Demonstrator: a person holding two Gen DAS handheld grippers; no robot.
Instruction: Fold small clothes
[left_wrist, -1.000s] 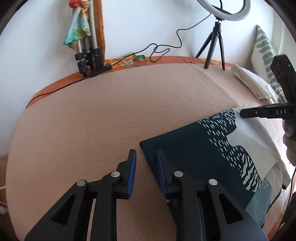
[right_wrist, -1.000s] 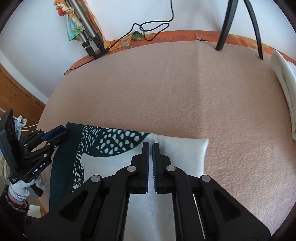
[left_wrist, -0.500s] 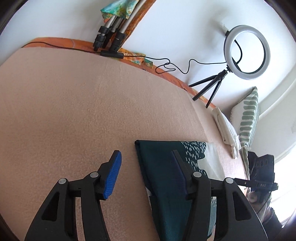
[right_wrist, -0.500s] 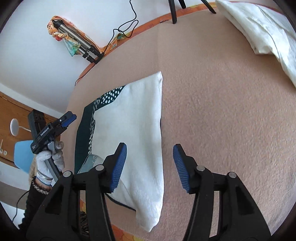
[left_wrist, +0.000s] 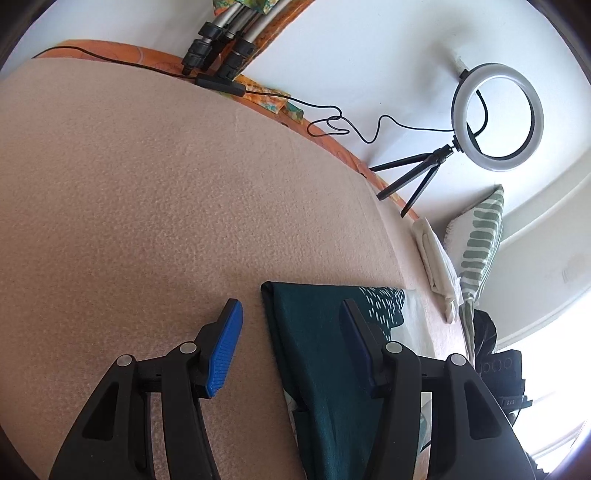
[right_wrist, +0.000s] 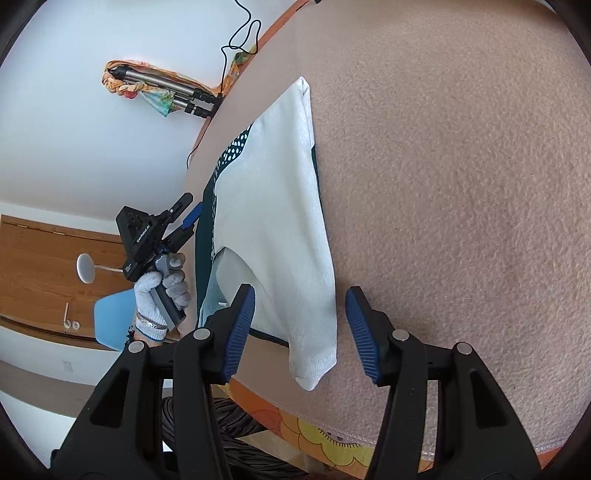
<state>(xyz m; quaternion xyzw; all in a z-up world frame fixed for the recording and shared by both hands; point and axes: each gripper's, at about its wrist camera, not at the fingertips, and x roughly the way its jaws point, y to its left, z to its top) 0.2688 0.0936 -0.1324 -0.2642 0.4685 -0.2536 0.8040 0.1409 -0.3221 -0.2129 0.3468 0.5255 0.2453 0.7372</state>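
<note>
A folded small garment, dark teal (left_wrist: 317, 350) with a white speckled pattern and a white panel (right_wrist: 280, 206), lies flat on the pinkish-beige blanket (left_wrist: 147, 206). My left gripper (left_wrist: 291, 343) is open and empty, its jaws astride the garment's teal left edge. My right gripper (right_wrist: 301, 332) is open and empty, its jaws astride the garment's white near corner by the blanket's edge. The left gripper also shows in the right wrist view (right_wrist: 181, 216), held by a gloved hand (right_wrist: 162, 295). The right gripper's body shows dark at the left wrist view's right edge (left_wrist: 498, 373).
A ring light on a small tripod (left_wrist: 495, 118) stands at the blanket's far edge. Folded tripod legs (left_wrist: 221, 48) and a black cable (left_wrist: 332, 122) lie along the wall. A folded white cloth (left_wrist: 436, 266) and a green-striped cushion (left_wrist: 480, 243) sit at the right.
Both grippers have opened wide; a second ago the right was shut on the white panel and the left only slightly open. Both have tilted and drawn back toward the garment's near edges.
</note>
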